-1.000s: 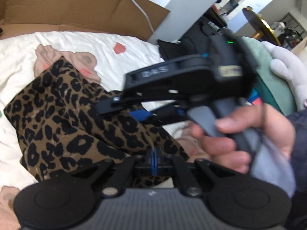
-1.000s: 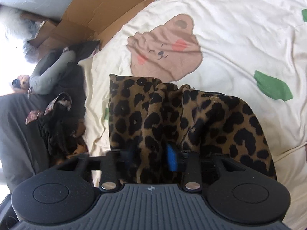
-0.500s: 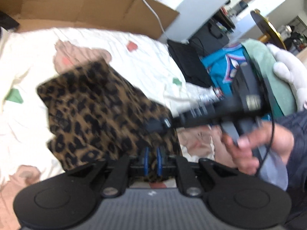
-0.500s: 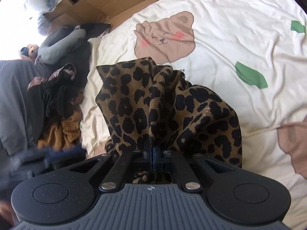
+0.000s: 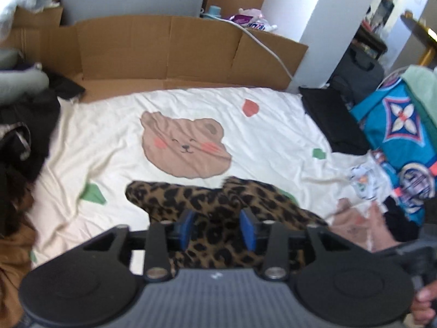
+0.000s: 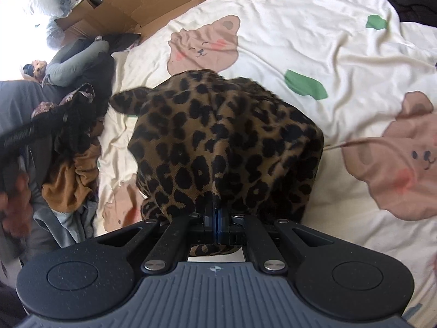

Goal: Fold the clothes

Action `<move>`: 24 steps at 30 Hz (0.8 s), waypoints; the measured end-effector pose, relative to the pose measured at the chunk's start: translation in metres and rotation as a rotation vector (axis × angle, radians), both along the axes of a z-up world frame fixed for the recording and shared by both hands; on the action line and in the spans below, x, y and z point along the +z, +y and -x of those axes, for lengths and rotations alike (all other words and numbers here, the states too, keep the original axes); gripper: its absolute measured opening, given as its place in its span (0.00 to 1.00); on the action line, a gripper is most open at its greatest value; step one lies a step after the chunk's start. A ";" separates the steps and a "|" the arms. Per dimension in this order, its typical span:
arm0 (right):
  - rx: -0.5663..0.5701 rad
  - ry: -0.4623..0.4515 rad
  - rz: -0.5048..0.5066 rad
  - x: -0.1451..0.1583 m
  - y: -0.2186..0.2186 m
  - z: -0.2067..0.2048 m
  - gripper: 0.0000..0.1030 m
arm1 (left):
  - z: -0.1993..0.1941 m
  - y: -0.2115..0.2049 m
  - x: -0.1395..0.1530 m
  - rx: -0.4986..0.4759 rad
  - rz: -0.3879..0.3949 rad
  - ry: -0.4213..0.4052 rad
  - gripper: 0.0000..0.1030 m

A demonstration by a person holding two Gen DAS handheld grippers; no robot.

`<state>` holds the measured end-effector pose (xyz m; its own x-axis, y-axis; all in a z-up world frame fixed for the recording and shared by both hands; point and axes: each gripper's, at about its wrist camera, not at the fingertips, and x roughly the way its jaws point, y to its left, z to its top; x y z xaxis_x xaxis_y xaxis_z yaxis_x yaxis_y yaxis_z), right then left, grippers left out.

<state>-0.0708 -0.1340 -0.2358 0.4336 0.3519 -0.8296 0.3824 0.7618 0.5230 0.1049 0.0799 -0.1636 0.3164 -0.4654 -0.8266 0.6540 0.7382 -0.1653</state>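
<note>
Leopard-print garment point(image 6: 226, 147), bunched at lower centre of both views on the cream bear-print sheet point(image 5: 273, 125).

The right gripper point(image 6: 216, 225) is pinched tight on a fold of it; the left gripper point(image 5: 217, 229) has its blue pads point(image 5: 183, 228) spread apart above the cloth, gripping nothing. Best next, I judge: take a clean edge with the left and pull it flat before creasing. The fabric looks soft, rumpled and heaped.

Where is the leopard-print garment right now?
The leopard-print garment lies bunched on the cream bear-print sheet, just below a bear face in both views. The right gripper is pinching its near edge, and the open left gripper straddles it.
</note>
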 end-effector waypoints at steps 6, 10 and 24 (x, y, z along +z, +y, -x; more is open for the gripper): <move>-0.004 0.028 0.022 -0.010 -0.006 0.019 0.00 | 0.000 -0.030 -0.009 -0.029 -0.026 -0.037 0.61; -0.030 0.071 0.017 -0.026 -0.014 0.032 0.00 | -0.006 -0.057 -0.024 -0.066 -0.079 -0.061 0.66; -0.103 0.151 0.022 -0.060 -0.036 0.045 0.00 | -0.033 -0.047 -0.088 -0.030 -0.171 0.112 0.10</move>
<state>-0.1161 -0.1696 -0.2959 0.3368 0.2933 -0.8947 0.5321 0.7247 0.4378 0.1383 0.0330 -0.2520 0.2064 -0.3226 -0.9238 0.6603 0.7426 -0.1117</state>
